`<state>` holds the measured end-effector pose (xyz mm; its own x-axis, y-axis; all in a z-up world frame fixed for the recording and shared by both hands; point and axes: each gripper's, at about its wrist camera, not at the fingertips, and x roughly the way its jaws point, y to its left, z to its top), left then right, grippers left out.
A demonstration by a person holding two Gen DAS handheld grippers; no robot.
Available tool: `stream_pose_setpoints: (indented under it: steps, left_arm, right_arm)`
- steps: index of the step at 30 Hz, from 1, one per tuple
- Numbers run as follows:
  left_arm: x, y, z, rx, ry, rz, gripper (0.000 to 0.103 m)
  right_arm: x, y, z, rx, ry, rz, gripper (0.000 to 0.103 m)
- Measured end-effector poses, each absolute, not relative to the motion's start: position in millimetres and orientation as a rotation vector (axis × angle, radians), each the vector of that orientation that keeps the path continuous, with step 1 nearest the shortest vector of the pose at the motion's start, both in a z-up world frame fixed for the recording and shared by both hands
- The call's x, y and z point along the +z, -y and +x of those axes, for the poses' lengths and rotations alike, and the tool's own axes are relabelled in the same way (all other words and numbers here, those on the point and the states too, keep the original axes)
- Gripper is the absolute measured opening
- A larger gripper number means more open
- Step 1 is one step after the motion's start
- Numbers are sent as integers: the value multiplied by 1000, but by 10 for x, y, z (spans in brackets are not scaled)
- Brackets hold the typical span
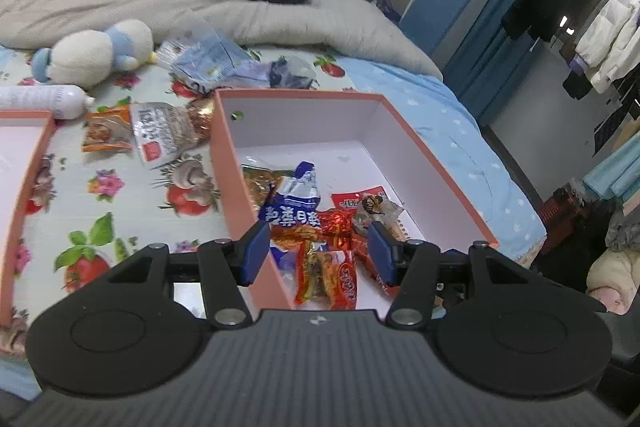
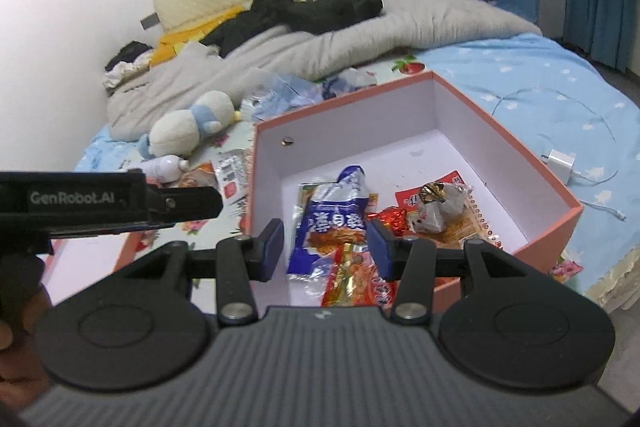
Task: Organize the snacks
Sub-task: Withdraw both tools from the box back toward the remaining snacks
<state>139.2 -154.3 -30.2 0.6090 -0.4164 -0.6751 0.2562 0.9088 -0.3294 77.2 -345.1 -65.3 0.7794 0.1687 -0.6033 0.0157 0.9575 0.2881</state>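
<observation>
Snack packets [image 1: 316, 227] lie heaped in the pink box [image 1: 440, 183] at frame centre, just beyond the left gripper [image 1: 318, 253] and the right gripper [image 2: 326, 251]; both hover spread wide, holding nothing, above the pile.

A pink box [image 1: 224, 163] with a white inside lies open on the bed. A heap of snacks fills its near corner: a blue-and-white packet [image 2: 334, 215] lying lengthwise, an orange-red packet [image 1: 328, 277] at its 6 o'clock, a shiny red candy [image 2: 390, 218] at 3 o'clock. Two packets [image 1: 140, 131] lie outside, at the box's 9 o'clock.
</observation>
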Motion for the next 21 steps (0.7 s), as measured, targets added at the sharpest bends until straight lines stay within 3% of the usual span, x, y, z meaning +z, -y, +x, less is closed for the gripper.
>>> stream_pose_setpoints:
  steps: [21]
  left_arm:
    - [-285, 653, 179, -282, -736, -218, 60]
  right_arm:
    - [-573, 2743, 43, 218, -614, 204, 49]
